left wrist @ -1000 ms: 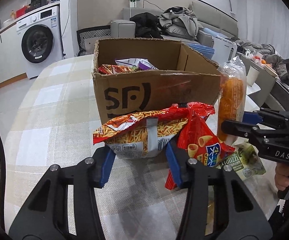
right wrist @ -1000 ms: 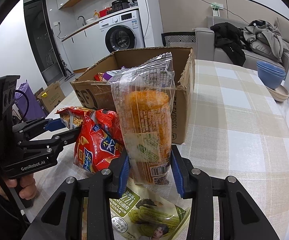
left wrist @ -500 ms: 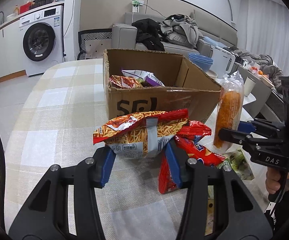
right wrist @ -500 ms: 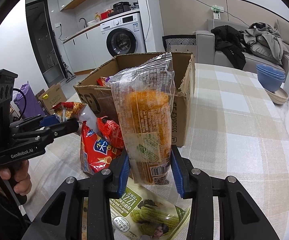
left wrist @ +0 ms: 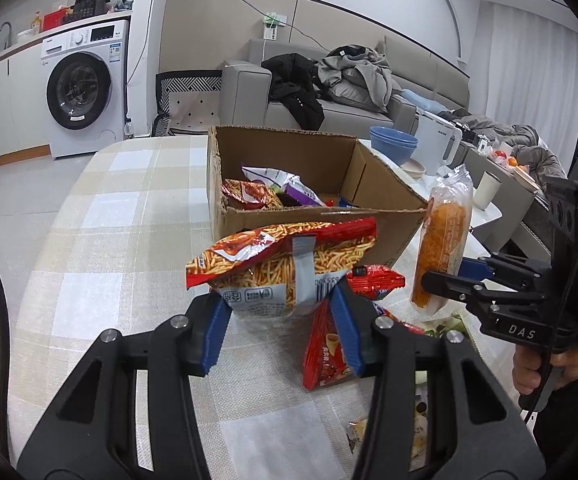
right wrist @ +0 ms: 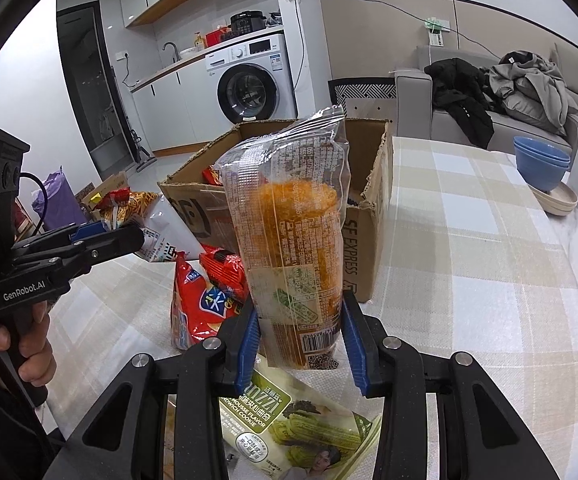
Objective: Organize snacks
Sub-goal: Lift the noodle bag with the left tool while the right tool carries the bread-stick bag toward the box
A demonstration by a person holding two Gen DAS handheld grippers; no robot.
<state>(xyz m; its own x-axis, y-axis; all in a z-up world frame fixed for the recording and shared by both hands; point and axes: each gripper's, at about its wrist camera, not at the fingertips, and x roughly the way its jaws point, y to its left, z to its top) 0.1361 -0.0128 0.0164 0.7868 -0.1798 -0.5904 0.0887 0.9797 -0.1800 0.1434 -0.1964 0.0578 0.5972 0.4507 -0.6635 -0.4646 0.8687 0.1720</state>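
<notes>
- Just in front of the cardboard box (left wrist: 317,216), both grippers hold a snack clear of the checked tablecloth (left wrist: 101,240), so the step in hand looks like carrying packets to the box.
- The left gripper (left wrist: 281,320) is clamped on the lower edge of a bag of snack sticks (left wrist: 285,264). The bag hangs near the box's front wall, about level with its rim and not yet over the opening.
- That bag's long axis runs side to side across the jaws, its crimped red top edge facing the box and its grey printed bottom toward the camera.
- The right gripper (right wrist: 299,344) is clamped on the bottom end of a clear packet with an orange filling (right wrist: 293,240). It stands upright, long axis vertical, sealed top upward, just beside the box's near corner.
- My judgement: the next move for either hand is to go forward over the rim, tip the packet down among the snacks already in the box (left wrist: 265,192), then open the jaws.
- The tall packet probably needs laying flat to fit well.
- A red chip bag (right wrist: 205,300) and a green cookie packet (right wrist: 289,428) lie on the table by the grippers, yet to be put away.
</notes>
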